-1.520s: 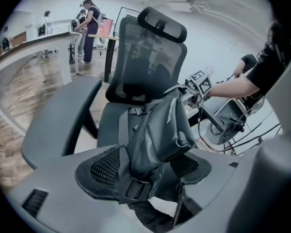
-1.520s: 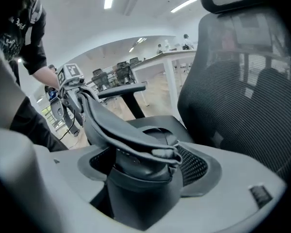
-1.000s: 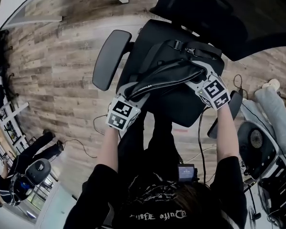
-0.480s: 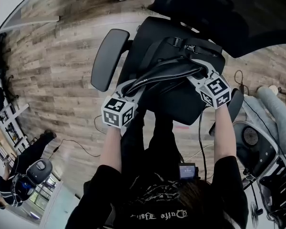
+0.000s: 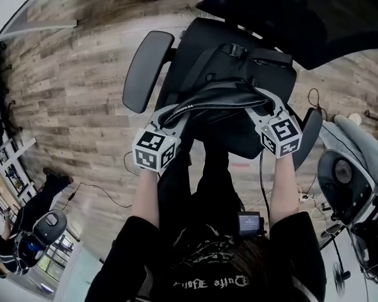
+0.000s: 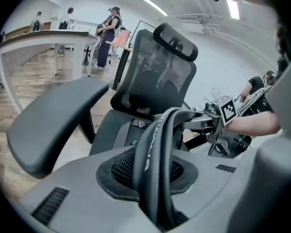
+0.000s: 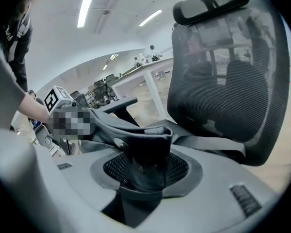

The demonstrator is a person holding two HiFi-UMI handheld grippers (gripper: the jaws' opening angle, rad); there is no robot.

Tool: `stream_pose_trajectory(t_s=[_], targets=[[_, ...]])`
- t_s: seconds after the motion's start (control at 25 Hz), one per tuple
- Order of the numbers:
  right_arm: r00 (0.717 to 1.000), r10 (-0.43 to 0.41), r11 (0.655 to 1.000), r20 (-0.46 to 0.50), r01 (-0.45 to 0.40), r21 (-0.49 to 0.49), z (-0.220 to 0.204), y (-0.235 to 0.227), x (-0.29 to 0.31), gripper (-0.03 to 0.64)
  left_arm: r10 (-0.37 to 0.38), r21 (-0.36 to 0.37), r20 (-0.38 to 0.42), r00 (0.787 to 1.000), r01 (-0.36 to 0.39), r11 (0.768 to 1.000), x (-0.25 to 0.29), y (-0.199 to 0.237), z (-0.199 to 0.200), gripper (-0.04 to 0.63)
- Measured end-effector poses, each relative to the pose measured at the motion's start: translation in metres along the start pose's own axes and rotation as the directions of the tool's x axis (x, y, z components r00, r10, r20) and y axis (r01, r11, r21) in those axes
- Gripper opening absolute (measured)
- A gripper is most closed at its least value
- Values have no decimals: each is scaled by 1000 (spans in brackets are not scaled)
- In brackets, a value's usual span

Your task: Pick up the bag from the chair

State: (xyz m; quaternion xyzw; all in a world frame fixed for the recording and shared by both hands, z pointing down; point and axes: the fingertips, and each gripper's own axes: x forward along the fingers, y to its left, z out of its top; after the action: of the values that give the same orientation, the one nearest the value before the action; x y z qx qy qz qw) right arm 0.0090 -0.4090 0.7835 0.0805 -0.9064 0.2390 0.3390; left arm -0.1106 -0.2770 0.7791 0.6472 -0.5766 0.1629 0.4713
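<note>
bag: black soft fabric bag (image 5: pixel 220 97), across the seat front of the black mesh office chair (image 5: pixel 205 46)
left gripper (image 5: pixel 175 115): jaws just closing, pinching the bag's padded rim
right gripper (image 5: pixel 259 102): just closing, pinching the opposite end
handling: likely light and floppy; hold both ends

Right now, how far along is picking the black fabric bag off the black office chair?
Done: left gripper and right gripper have just closed onto opposite ends of the black fabric bag. In hand: the bag stretched between them. Left: its buckled strap lies on the black office chair's seat; lift it clear.
</note>
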Motion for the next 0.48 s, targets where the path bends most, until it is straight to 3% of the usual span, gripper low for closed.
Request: stream_pose_trajectory(t_s=[0.16,0.48], targets=[[1000,-28,999,12,27,42,-4,23,-11,187,2,44,-22,1000,-1,999,-21,1,1,89],[994,-97,995,45,97,12,5,68,-55,186,-35,65,3,999,35,997,-66,-21,-7,89]])
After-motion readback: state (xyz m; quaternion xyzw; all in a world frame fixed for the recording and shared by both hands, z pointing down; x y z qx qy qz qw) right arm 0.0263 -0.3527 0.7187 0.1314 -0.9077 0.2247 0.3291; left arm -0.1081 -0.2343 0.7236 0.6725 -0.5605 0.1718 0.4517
